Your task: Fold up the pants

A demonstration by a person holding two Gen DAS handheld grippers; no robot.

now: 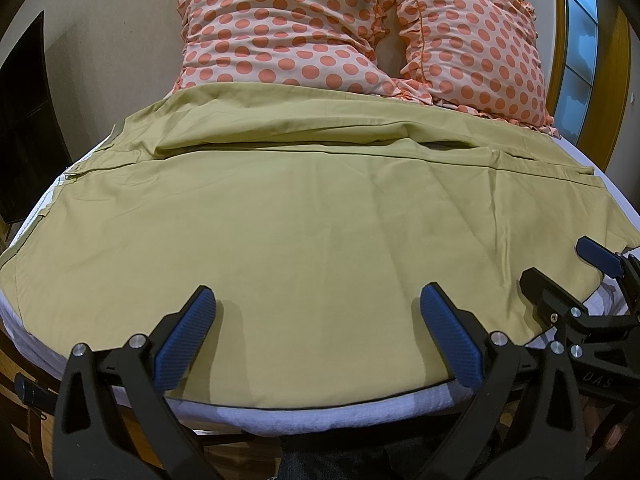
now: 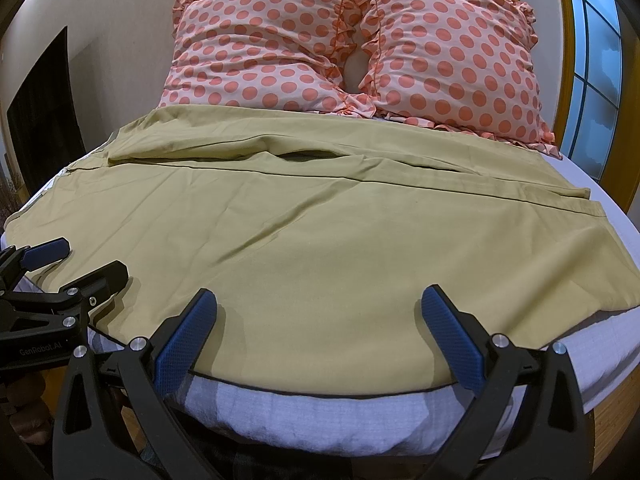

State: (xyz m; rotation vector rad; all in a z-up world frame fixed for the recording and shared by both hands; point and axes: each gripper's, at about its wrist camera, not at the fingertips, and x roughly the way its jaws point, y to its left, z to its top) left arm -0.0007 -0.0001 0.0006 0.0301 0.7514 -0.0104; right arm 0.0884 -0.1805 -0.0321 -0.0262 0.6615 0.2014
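Note:
Olive-green pants (image 1: 304, 216) lie spread flat across the bed, one leg folded over the other, with a long seam running left to right; they also show in the right wrist view (image 2: 320, 240). My left gripper (image 1: 318, 300) is open, its blue pads hovering just above the near edge of the pants. My right gripper (image 2: 320, 300) is open too, over the near edge further right. The right gripper shows at the right of the left wrist view (image 1: 568, 268), the left gripper at the left of the right wrist view (image 2: 80, 260). Neither holds cloth.
The bed has a white sheet (image 2: 320, 416) showing below the pants. Two pink pillows with orange dots (image 2: 272, 44) (image 2: 452, 52) lean at the head. A window (image 2: 596, 80) is at the right, a dark panel (image 2: 44, 112) at the left.

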